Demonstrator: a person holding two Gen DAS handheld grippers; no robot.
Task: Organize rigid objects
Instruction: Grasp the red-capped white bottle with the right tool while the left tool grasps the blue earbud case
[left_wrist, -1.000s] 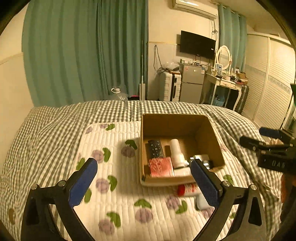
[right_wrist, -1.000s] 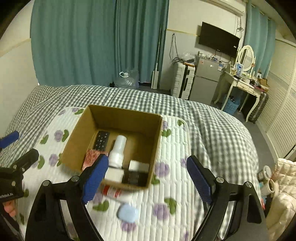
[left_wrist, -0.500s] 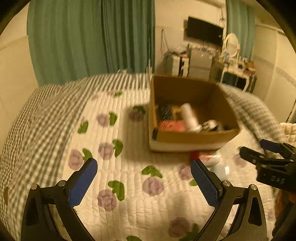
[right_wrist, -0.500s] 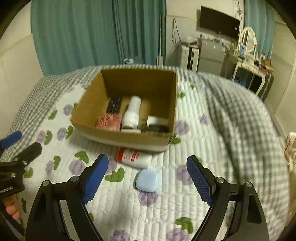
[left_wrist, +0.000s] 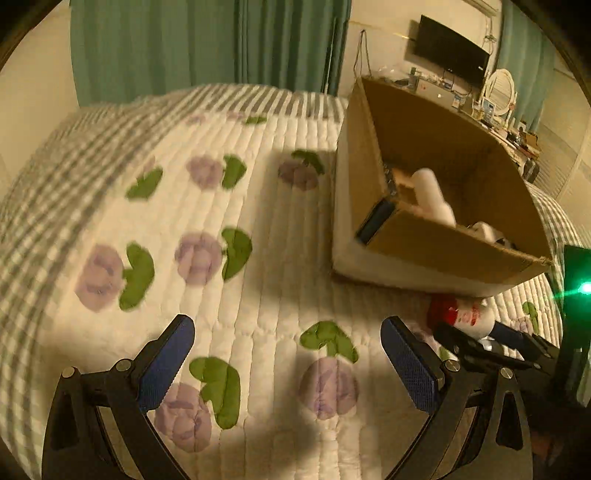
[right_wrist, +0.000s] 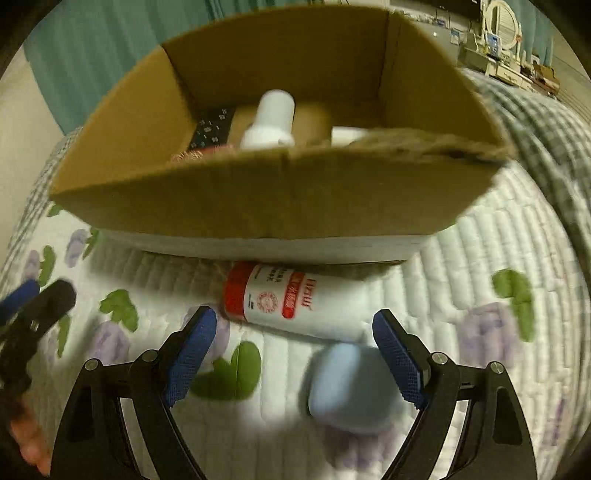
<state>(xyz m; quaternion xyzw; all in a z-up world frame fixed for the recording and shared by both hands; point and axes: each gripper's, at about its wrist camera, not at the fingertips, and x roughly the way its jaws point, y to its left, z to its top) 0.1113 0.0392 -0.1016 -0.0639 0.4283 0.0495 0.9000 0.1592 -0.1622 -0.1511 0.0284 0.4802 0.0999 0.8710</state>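
Just ahead of the right tool (right_wrist: 291, 354), between its spread fingers and the box, lies the red-and-white bottle (right_wrist: 291, 301) on its side on the quilt (right_wrist: 480, 266), its red cap end toward the tool's left finger and its long side touching or nearly touching the foot of the cardboard box (right_wrist: 258, 195). Nearer still, close against the right finger, sits a pale blue case (right_wrist: 351, 391). This tool is wide open and holds nothing. Judging by the aim, the bottle looks like the next pick, though the case is as close; to do it well, turn the tool so the pads close across the bottle's round body rather than along its length, and come in over the case without nudging it. A round body may roll on soft bedding, so close squarely at mid-length. Off to the side, the left tool (left_wrist: 291, 362) hangs over bare quilt, also open and empty, well short of the box, which already holds a white bottle (right_wrist: 271, 120) and a dark remote (right_wrist: 212, 127).
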